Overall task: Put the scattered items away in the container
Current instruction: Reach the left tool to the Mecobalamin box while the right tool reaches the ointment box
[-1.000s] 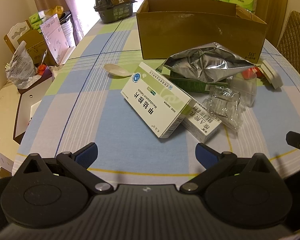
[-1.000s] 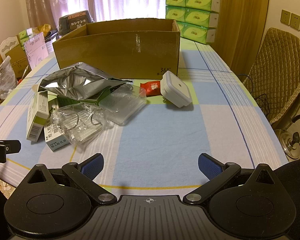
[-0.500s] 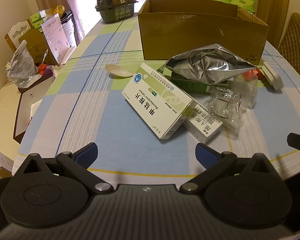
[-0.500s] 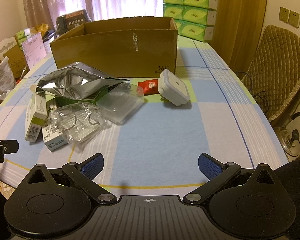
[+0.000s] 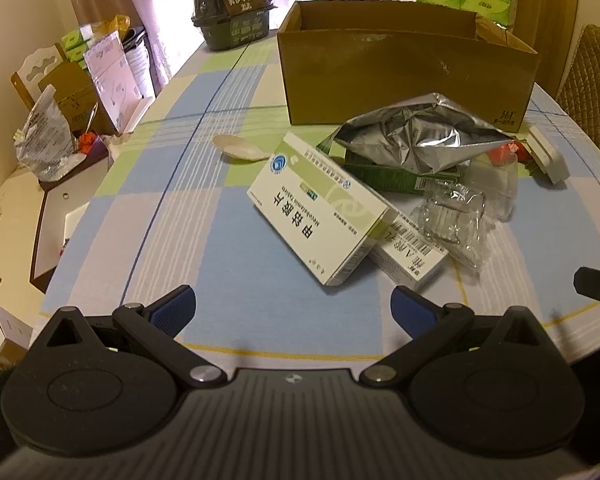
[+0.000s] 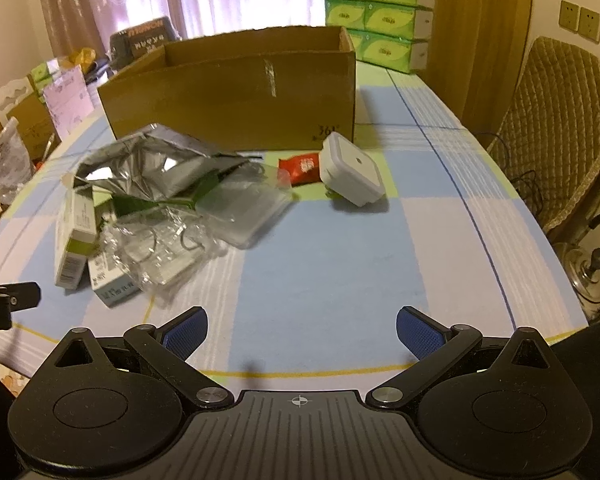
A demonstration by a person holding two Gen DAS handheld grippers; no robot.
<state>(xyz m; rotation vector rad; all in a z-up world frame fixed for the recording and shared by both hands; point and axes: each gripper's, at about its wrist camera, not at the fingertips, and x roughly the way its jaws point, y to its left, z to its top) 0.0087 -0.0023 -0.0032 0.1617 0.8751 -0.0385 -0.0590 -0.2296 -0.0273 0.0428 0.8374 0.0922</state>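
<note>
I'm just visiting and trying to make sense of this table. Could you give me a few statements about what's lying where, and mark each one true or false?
1. Both the left gripper and the right gripper are open and hold nothing. True.
2. The silver foil bag is already inside the cardboard box. False: it lies on the table in front of the box.
3. The big white medicine box lies partly on top of a smaller white box. True.
4. The white plug adapter sits at the left end of the pile. False: it is at the right end, beside a red packet.
5. A pale spoon lies on the tablecloth. True.
</note>
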